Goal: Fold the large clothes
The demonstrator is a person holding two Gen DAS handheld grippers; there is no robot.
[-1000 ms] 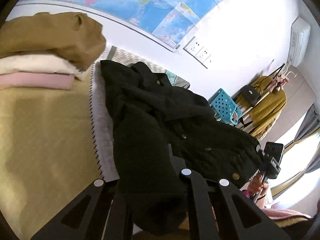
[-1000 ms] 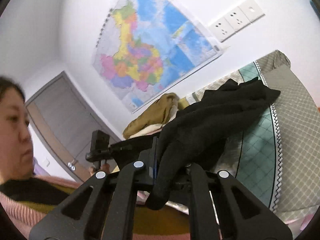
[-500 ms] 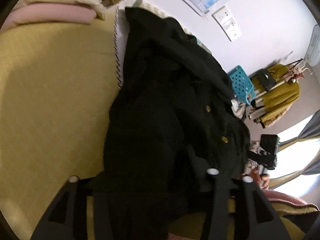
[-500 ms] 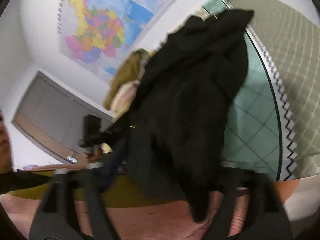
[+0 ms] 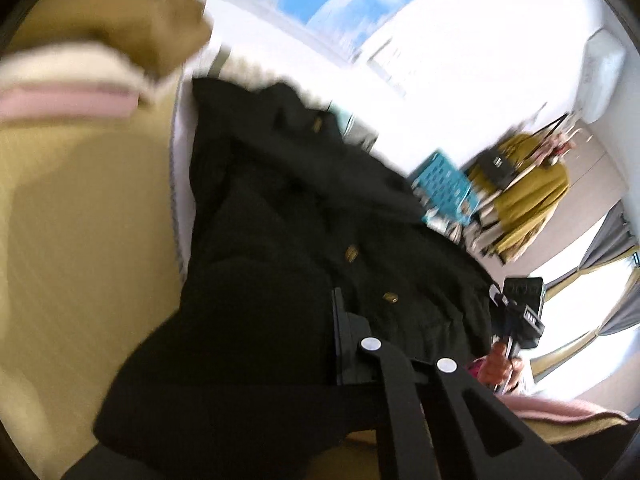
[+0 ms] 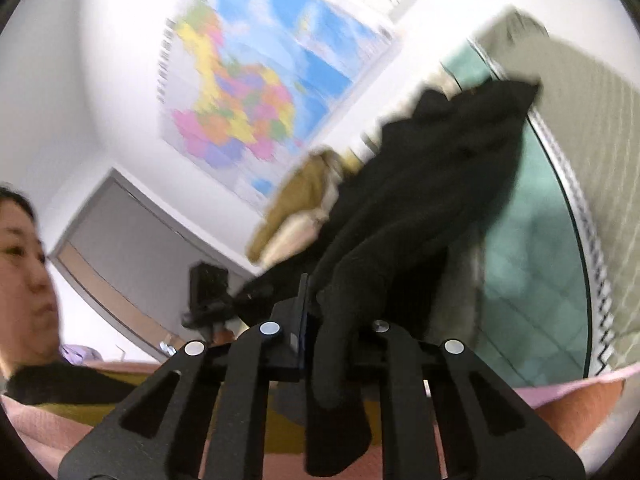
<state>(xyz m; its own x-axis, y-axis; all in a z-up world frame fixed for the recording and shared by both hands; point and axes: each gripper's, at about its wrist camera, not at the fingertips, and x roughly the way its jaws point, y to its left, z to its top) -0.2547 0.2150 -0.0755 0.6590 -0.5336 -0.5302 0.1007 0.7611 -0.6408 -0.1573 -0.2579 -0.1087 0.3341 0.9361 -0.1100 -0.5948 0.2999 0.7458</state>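
Your left hand-held gripper [image 5: 340, 312] is pinched fully together on the near hem of the black coat [image 5: 280, 220], and your right hand-held gripper [image 6: 310, 320] is clamped on another fold of the same coat, a strip of black cloth hanging down between its fingers. Both sets of jaws have just been closing, with coat fabric between them. The coat itself lies lengthwise on the bed [image 5: 80, 220], over the yellow cover and the white-edged quilt, its collar end toward the wall with the map [image 6: 248, 100] and its brass buttons facing up.

What could go wrong from here: each grip looks like a thin pinch near an edge of heavy cloth — if you lift or swing quickly, the coat's weight may drag the fabric out of one gripper and leave the fold lopsided. The two holds also sit on bunched layers, so you may be carrying more than one thickness and fold in a crease or trap a sleeve underneath. And the stack of folded clothes [image 5: 100, 60] sits just beyond the coat's far end; a wide sweep toward the wall could nudge it over.

As for containers, the only one I can see is a blue perforated basket [image 5: 444, 188] off the bed beside the clothes rack [image 5: 532, 188] — what is in it I cannot tell.
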